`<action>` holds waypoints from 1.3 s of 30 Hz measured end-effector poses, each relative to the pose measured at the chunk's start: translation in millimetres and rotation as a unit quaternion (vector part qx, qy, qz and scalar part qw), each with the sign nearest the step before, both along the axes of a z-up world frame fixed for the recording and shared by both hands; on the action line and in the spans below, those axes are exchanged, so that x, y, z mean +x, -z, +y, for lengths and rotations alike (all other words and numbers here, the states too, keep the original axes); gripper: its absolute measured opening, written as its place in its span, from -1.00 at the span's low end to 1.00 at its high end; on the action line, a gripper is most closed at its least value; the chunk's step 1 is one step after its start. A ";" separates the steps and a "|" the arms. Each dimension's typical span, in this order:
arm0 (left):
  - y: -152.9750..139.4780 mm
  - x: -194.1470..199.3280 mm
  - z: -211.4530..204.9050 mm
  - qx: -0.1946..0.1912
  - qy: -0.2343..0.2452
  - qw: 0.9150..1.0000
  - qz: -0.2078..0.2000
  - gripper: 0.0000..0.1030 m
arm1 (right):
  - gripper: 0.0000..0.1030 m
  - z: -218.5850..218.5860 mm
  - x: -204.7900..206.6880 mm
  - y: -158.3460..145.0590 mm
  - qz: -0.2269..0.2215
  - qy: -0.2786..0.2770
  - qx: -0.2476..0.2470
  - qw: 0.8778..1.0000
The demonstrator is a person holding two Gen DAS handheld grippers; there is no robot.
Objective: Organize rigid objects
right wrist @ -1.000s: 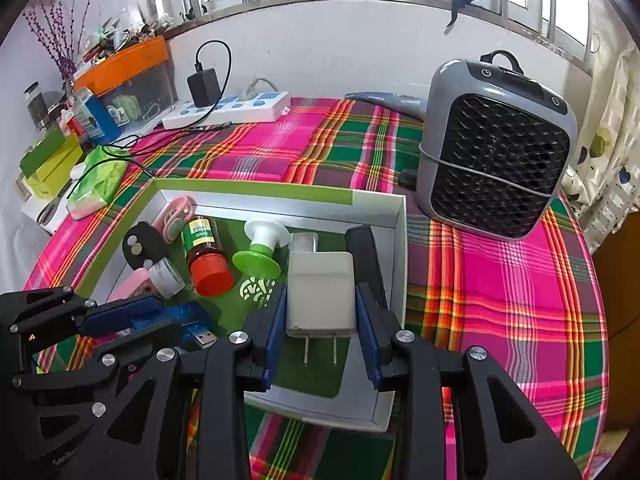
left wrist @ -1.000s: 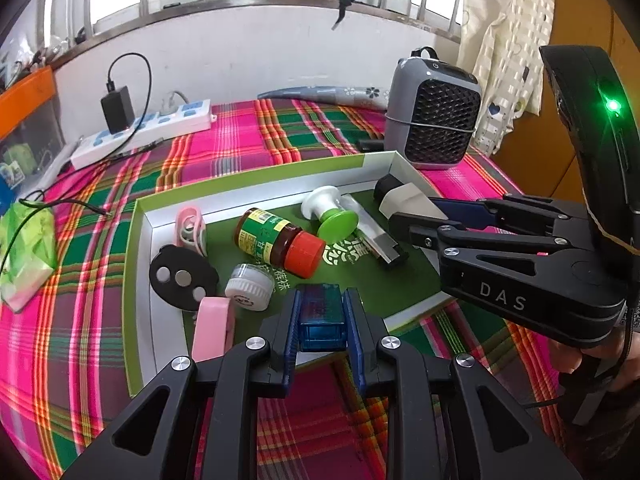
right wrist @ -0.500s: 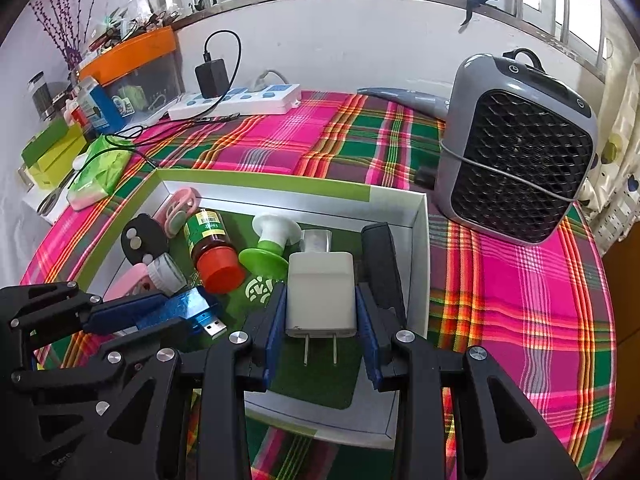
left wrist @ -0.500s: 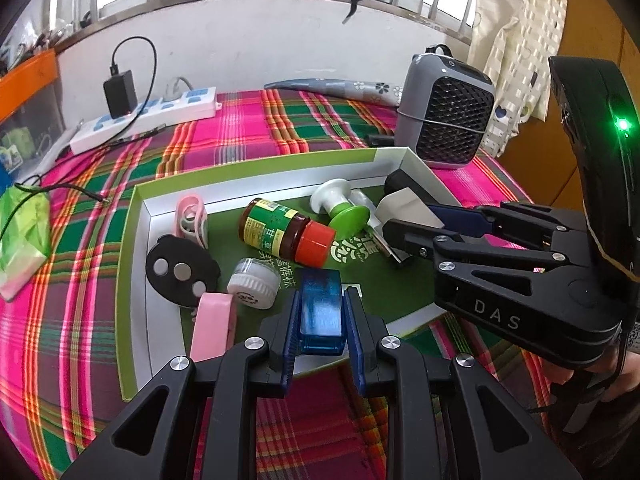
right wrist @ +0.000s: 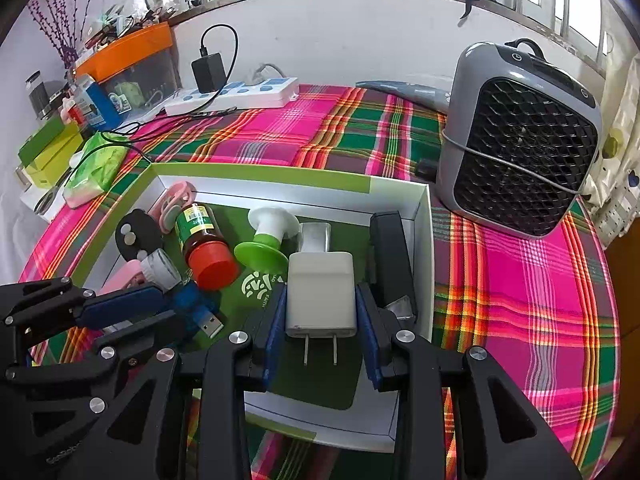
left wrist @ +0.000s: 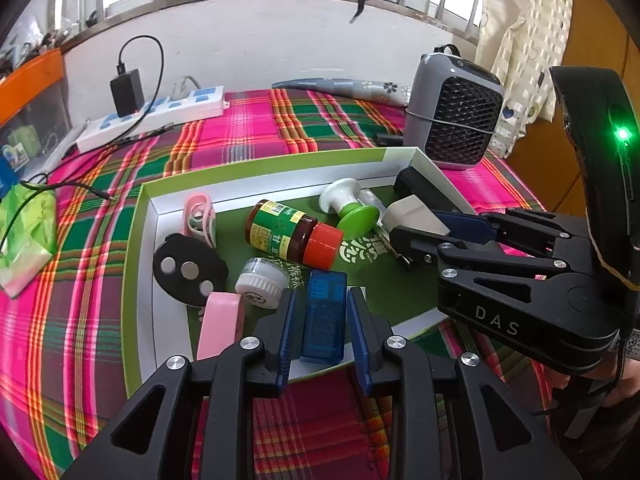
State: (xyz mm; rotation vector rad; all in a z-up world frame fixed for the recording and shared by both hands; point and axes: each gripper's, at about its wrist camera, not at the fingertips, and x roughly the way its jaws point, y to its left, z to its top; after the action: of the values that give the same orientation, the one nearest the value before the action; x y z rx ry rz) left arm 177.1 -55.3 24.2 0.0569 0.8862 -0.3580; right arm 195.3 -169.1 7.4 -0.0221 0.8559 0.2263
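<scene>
Box (left wrist: 148,240) nearly full — my left jaws (left wrist: 323,316) are opening off the USB stick (left wrist: 325,316), right jaws (right wrist: 321,332) clamp the charger (right wrist: 321,292), not yet dropped.

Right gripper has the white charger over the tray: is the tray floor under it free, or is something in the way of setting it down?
Bare green floor lies under the white charger; nothing visible blocks it.

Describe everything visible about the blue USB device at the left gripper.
The blue USB device is a small translucent blue plastic block with a silver metal plug at one end. It lies lengthwise between the left gripper's blue pads, whose jaws are opening, with gaps showing on both sides. It sits at the near edge of the green-rimmed tray, beside a white-capped jar.
</scene>
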 end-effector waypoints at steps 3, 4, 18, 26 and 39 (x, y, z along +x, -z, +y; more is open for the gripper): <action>-0.3 0.4 0.1 0.002 -0.003 1.000 0.000 -0.48 | -0.32 0.2 0.2 0.2 0.000 0.000 0.000 1.000; -0.4 0.2 -0.1 0.004 -0.003 1.000 0.000 -0.47 | -0.32 0.1 0.1 0.1 0.000 0.000 0.000 1.000; -7.8 -10.8 0.2 0.013 -0.012 1.000 -0.009 -0.43 | -0.12 1.9 -10.1 -2.1 -0.006 0.004 0.008 1.000; -16.8 -25.5 4.0 0.009 -0.022 0.999 -0.021 -0.30 | -0.10 0.6 -25.7 -8.9 -0.016 0.014 0.014 1.000; -20.8 -64.1 19.8 0.026 -0.062 0.997 -0.036 -0.29 | -0.10 8.8 -74.9 -19.5 -0.030 0.020 0.012 0.999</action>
State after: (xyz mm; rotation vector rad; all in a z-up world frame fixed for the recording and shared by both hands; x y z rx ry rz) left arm 113.1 -35.5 45.0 0.0617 0.8239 -0.2155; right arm 120.4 -160.3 26.9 0.0104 0.7927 0.1980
